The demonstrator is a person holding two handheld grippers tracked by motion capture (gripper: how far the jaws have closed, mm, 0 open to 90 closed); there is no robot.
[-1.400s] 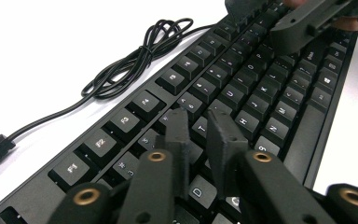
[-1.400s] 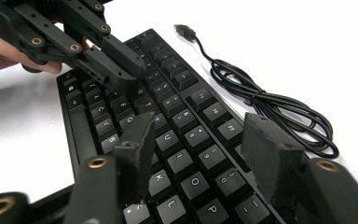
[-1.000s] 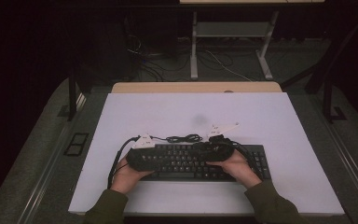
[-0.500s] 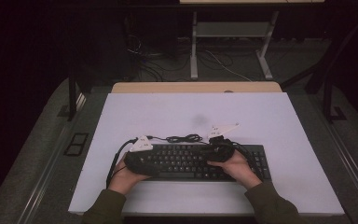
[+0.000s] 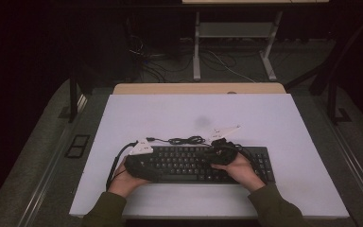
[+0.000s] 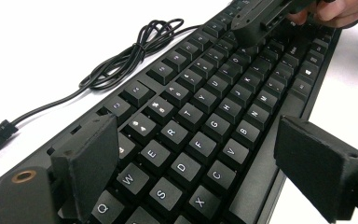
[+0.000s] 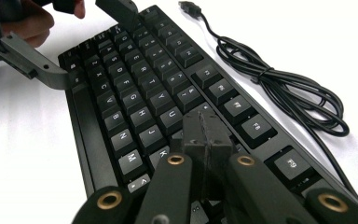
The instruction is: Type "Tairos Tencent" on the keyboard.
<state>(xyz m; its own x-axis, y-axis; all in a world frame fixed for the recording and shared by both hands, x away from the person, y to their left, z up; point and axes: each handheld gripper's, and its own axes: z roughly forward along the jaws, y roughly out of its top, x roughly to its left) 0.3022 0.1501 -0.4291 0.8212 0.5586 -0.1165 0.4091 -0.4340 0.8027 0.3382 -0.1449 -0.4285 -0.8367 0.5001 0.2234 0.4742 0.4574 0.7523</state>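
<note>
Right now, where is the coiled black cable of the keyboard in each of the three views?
High view: coiled cable lies on the white table, just behind the keyboard, mid-picture.
Left gripper view: upper left, beside the keyboard's far edge.
Right gripper view: right side, beside the function keys.
Shared landmark: the keyboard.

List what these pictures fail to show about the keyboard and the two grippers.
- Keyboard, high view: key letters too small; both ends covered by the hands.
- Right gripper, right gripper view: shut jaws hide the keys under their tips; whether they press one is unclear.
- Left gripper, left gripper view: bottom edge cuts off the nearest keys.
- Cable, right gripper view: right edge cuts it off.
</note>
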